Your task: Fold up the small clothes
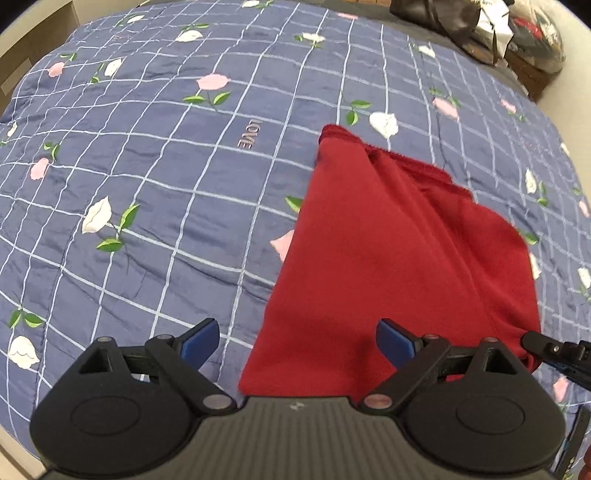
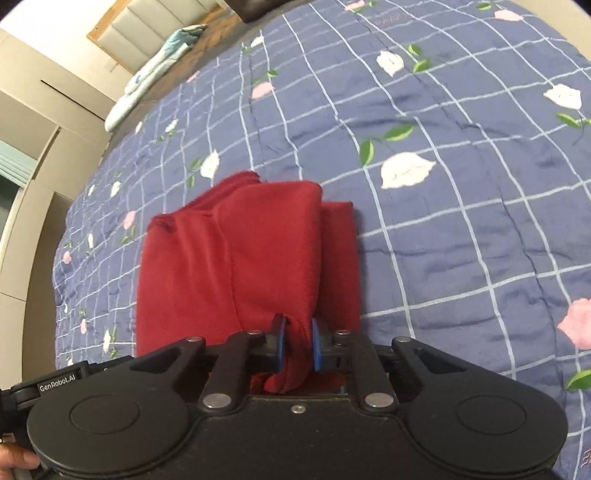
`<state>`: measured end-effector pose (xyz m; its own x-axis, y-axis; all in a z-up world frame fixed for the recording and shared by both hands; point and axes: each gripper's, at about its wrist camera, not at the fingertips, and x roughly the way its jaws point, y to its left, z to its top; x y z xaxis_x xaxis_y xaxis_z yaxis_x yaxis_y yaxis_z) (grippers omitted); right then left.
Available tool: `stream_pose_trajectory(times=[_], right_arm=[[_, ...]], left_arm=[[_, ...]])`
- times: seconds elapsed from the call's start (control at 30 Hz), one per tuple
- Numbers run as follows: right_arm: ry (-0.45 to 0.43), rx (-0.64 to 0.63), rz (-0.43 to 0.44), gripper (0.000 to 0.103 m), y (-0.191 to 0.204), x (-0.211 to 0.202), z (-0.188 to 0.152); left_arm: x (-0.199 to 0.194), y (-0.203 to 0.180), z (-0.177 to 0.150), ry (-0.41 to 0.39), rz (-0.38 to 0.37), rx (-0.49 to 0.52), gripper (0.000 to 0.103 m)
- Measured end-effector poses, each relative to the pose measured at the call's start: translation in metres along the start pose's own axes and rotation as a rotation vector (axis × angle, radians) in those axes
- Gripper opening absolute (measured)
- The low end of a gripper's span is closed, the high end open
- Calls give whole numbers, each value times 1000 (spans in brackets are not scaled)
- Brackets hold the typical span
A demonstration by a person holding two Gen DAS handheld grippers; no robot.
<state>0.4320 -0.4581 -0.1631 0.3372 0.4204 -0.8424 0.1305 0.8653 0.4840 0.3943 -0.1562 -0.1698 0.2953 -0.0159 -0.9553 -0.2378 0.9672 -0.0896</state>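
Red cloth [image 2: 236, 258] lies part-folded on the quilt [image 2: 461, 221], its near edge pinched by the right gripper [image 2: 297, 343]; the left gripper [image 1: 297, 341] hovers released, so a one-sided pull could skew the fold.

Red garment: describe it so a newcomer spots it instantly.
A blue checked quilt with printed flowers covers the bed. On it lies the red knit garment, partly folded, its near edge pinched by the right gripper. It is the only solid red cloth there.

A bed [image 1: 155, 177] with a blue checked quilt printed with pink and white flowers. Beige cabinets [image 2: 33, 122] stand beside it; a padded headboard [image 2: 155, 26] and pale pillow [image 2: 155, 70] lie beyond.
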Motion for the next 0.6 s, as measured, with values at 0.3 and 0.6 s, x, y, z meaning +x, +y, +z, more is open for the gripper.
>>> stream_pose_trajectory(times=[0.3, 0.6], right_arm=[[-17, -37, -44, 16, 2, 3, -2], [4, -86, -73, 18, 5, 9, 1]], left_arm=[[8, 3, -6, 52, 21, 10, 95], [6, 7, -4, 51, 26, -8, 95]])
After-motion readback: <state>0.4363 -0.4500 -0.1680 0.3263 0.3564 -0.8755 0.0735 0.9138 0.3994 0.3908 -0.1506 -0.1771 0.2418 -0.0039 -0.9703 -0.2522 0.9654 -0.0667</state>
